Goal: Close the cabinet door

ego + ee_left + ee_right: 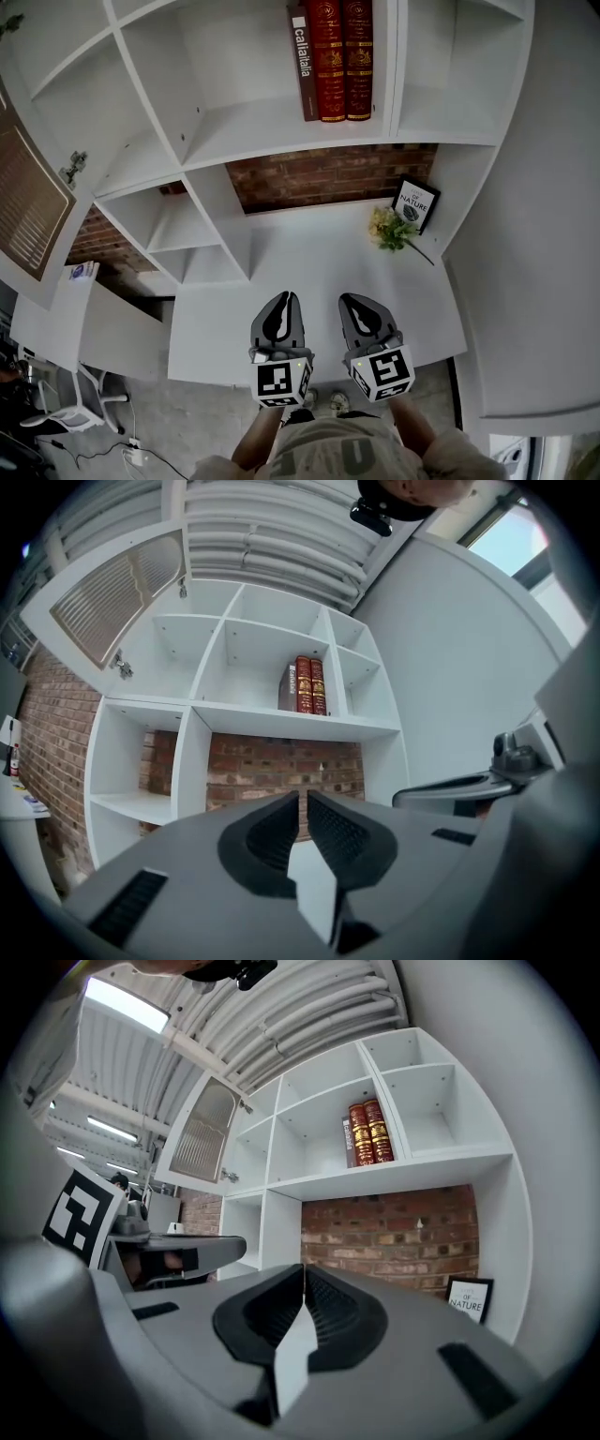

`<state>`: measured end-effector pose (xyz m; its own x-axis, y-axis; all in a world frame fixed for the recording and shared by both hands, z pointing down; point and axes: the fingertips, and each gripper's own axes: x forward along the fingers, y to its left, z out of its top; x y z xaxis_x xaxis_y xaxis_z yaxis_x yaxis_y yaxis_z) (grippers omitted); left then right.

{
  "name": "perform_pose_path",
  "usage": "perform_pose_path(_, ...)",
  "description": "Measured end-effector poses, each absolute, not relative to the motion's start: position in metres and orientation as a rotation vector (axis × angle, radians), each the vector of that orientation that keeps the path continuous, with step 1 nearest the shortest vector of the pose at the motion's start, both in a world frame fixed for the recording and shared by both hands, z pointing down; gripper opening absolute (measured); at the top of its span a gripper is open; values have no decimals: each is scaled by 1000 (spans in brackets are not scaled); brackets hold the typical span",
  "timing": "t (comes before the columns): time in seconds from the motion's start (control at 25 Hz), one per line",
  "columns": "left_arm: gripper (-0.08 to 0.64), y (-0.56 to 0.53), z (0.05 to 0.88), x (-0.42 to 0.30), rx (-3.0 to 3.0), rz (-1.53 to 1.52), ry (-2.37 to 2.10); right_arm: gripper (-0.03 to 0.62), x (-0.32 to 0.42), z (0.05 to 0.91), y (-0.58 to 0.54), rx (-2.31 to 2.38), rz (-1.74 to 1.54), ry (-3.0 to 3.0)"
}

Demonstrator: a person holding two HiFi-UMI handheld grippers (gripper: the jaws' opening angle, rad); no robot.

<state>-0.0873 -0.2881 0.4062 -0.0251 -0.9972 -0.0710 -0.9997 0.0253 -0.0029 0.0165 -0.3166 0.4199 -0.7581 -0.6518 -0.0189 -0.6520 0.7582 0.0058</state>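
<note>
The cabinet door (28,202) stands swung open at the upper left of the white shelf unit; it has a slatted brown panel in a white frame. It also shows in the left gripper view as the door (117,597) and in the right gripper view as the door (202,1133). My left gripper (284,298) and right gripper (354,300) hover side by side over the white desk (216,337), well below and to the right of the door. Both point level at the shelves. The left gripper (303,797) and the right gripper (303,1269) are shut with nothing between the jaws.
Red books (333,56) stand in a middle shelf compartment. A framed print (415,203) and a small bunch of flowers (392,228) sit at the desk's back right. A brick wall (328,173) shows behind the desk. A white chair (66,412) stands at the lower left.
</note>
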Motion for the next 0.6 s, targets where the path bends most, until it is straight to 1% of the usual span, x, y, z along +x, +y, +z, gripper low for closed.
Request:
perform_pose_path(0.24, 38, -295, 387, -104, -2151, 94, 2162, 18, -10, 404, -321, -1058, 82, 2915)
perform_pose_path(0.44, 38, -283, 364, -140, -2048, 106, 2213, 18, -50, 378, -314, -931, 173, 2903)
perform_pose_path(0.6, 38, -264, 342, -174, -1930, 132, 2283, 18, -91, 353, -313, -812, 128, 2864)
